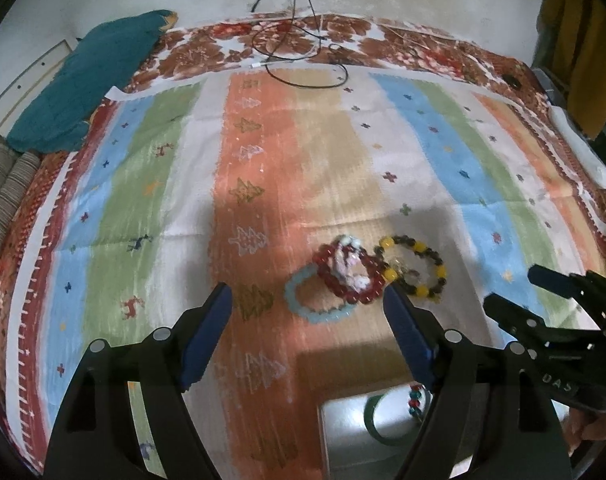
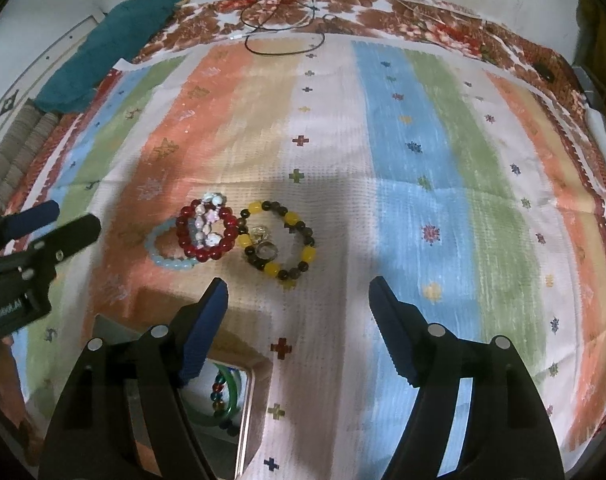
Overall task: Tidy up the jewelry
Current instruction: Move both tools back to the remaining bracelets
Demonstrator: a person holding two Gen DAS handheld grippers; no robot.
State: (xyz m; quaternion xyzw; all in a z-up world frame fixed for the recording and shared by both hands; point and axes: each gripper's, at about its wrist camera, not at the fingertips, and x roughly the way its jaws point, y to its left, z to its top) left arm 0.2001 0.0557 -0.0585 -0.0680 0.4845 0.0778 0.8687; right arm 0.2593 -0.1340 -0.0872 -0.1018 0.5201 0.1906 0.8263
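Observation:
Several bead bracelets lie in a cluster on the striped cloth: a red one with a white-pink one across it, a pale blue one, and a yellow-and-black one. A metal tray near the front holds a green bangle and a multicoloured bead bracelet. My left gripper is open and empty, just short of the cluster. My right gripper is open and empty, just short of the yellow-and-black bracelet.
A teal cloth lies at the far left corner. Black and white cables lie at the far edge by the wall. A white power strip lies at the right edge. Each gripper shows in the other's view.

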